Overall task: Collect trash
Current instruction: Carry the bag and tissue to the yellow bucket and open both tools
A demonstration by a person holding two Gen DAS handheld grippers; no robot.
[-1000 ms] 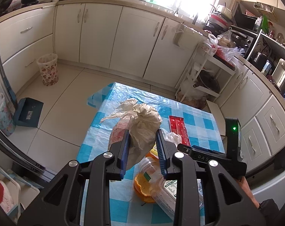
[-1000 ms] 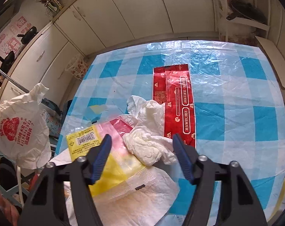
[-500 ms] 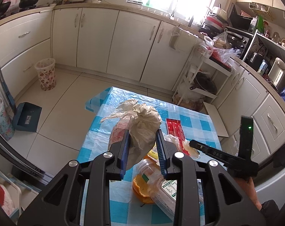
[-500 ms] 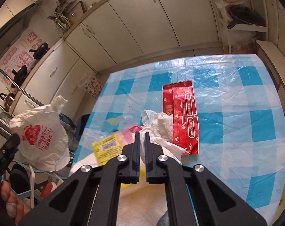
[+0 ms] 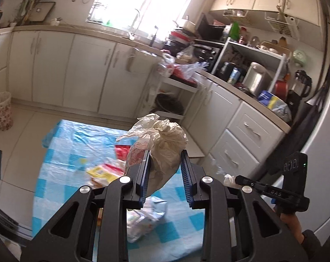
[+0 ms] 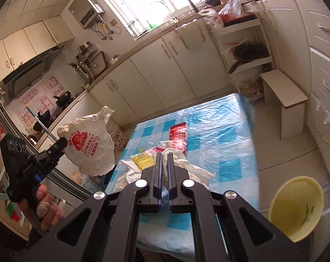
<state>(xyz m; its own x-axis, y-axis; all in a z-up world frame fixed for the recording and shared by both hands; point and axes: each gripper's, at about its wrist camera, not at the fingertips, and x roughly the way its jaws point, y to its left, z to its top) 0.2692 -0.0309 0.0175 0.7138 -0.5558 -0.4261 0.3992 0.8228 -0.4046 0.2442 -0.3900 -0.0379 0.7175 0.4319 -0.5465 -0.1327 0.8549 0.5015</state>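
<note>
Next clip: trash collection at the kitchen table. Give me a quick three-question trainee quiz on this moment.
1. True or false: the left gripper holds the plastic bag in the air.
2. What does the right gripper pinch? A yellow packet; B white tissue; C yellow bowl.
3. Fill in: the flat wrapper on the table is ____.
Key: 1 true; 2 B; 3 red.

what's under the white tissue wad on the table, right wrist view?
The white tissue wad overlaps a yellow wrapper, a pink-red packet and the near end of the red wrapper. Its underside and the checked tablecloth beneath are hidden, partly by the right gripper.
</note>
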